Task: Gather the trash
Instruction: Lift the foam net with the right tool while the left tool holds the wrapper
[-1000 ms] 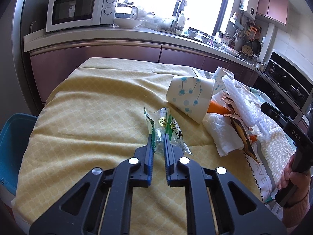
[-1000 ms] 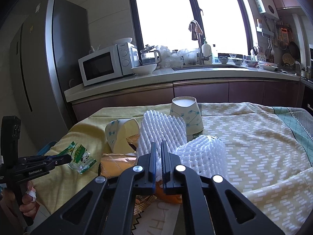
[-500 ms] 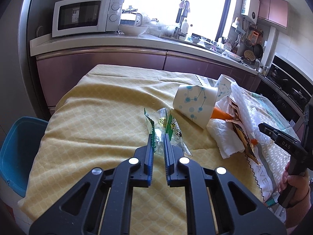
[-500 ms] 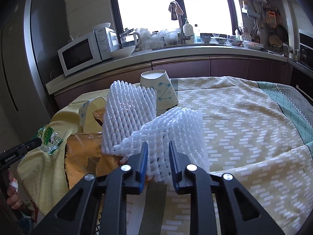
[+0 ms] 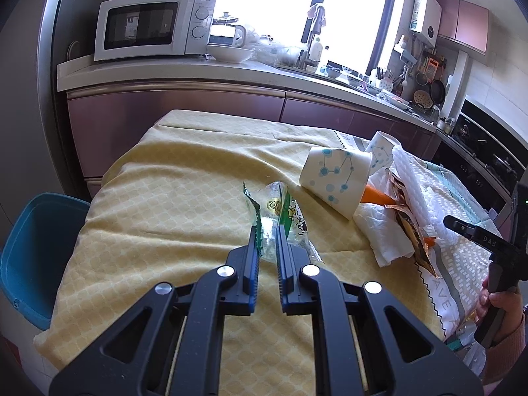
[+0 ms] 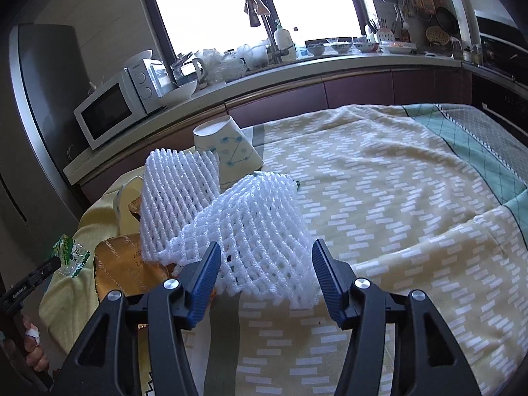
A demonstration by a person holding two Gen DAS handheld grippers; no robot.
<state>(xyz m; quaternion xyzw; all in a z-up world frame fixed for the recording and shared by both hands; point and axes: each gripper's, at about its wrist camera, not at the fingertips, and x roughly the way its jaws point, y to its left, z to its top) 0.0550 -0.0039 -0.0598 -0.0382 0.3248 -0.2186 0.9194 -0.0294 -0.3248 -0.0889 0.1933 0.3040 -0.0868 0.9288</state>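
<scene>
Behind the foam net [image 6: 250,231], a paper cup [image 6: 227,155] (upturned).

Kitchen, bright backlight from big window [image 6: 250,3], dark frames. Pale counter [image 5: 171,66] runs along the wall over mauve cabinets [image 5: 178,122]. White microwave [image 5: 148,26] on the counter, white bowl [image 5: 231,53] just beside it, tap [image 6: 259,23] at the window. Steel fridge [image 6: 36,105] at far left. Pink wall cupboard [image 5: 470,23] top right, black oven [image 5: 488,161] below. Yellow cloth [image 5: 171,211] covers the tabletop. Blue bin [image 5: 29,247] beside it.
</scene>
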